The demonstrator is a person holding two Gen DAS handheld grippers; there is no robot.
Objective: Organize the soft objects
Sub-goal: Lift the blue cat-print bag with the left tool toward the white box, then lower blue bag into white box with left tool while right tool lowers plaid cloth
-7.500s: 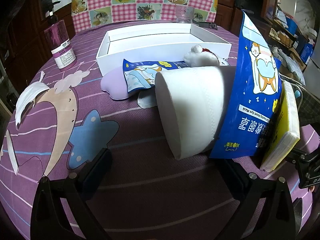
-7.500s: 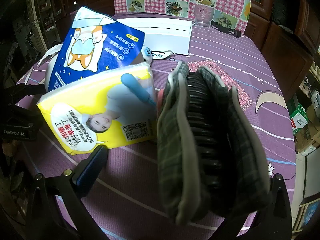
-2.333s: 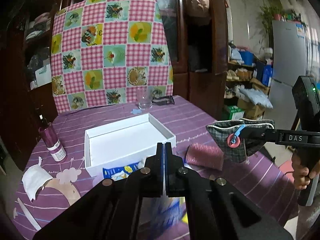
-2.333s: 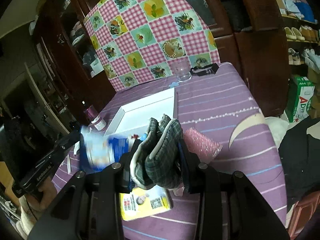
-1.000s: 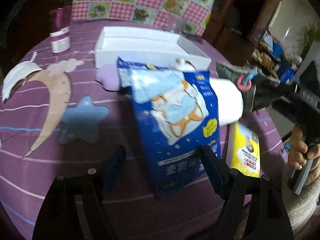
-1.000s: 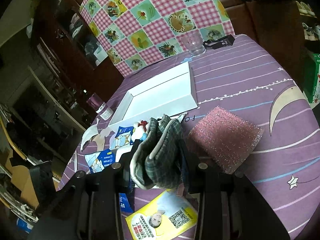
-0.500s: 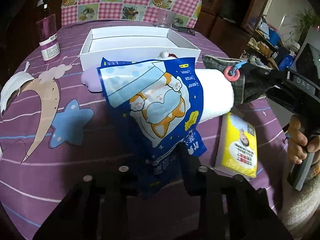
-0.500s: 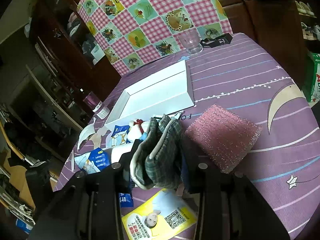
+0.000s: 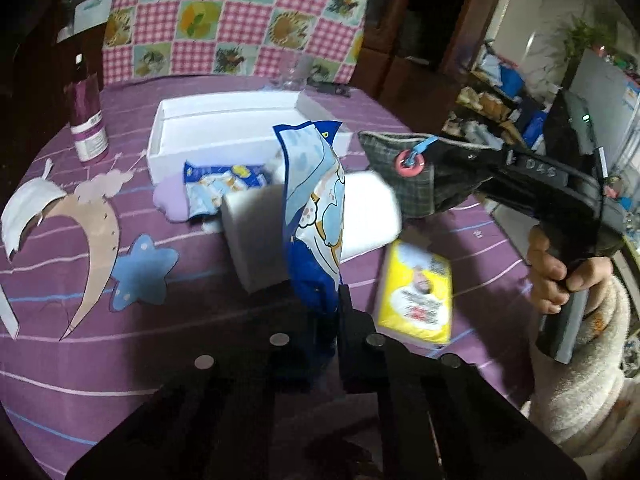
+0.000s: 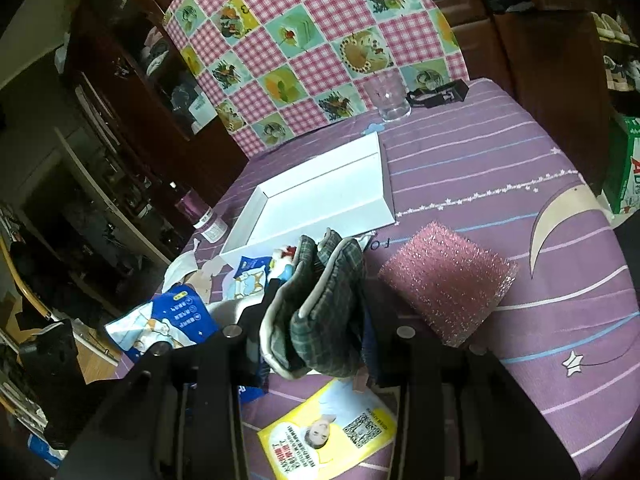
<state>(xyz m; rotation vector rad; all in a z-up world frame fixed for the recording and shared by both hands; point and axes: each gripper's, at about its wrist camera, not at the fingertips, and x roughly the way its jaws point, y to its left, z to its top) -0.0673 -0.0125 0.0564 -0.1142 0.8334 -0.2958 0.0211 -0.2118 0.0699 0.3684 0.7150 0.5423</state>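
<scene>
The soft blue printed pouch [image 9: 312, 216] hangs above the purple-clothed surface [image 9: 200, 340], its lower edge pinched in the left hand-held gripper [image 9: 325, 322] whose jaws have just closed, probably for the white open box [image 9: 236, 120], while the right hand-held gripper [image 10: 320, 320] clamps a folded grey checked mitt [image 10: 320, 300].

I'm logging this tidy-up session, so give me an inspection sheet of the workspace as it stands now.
Surface: round table under a purple cloth with moon and star prints.
Job's things: white box empty; blue packet lifted; plaid mitt lifted; white roll, yellow tissue pack, pink sponge and small blue sachet on the cloth.
Clutter: purple bottle, drinking glass.
Grippers: left gripper has just been closing, now pinching the blue packet; right gripper clamps the plaid mitt.
Cables: nothing seen.
Surroundings: checked chair cover, dark wooden cabinets.
</scene>
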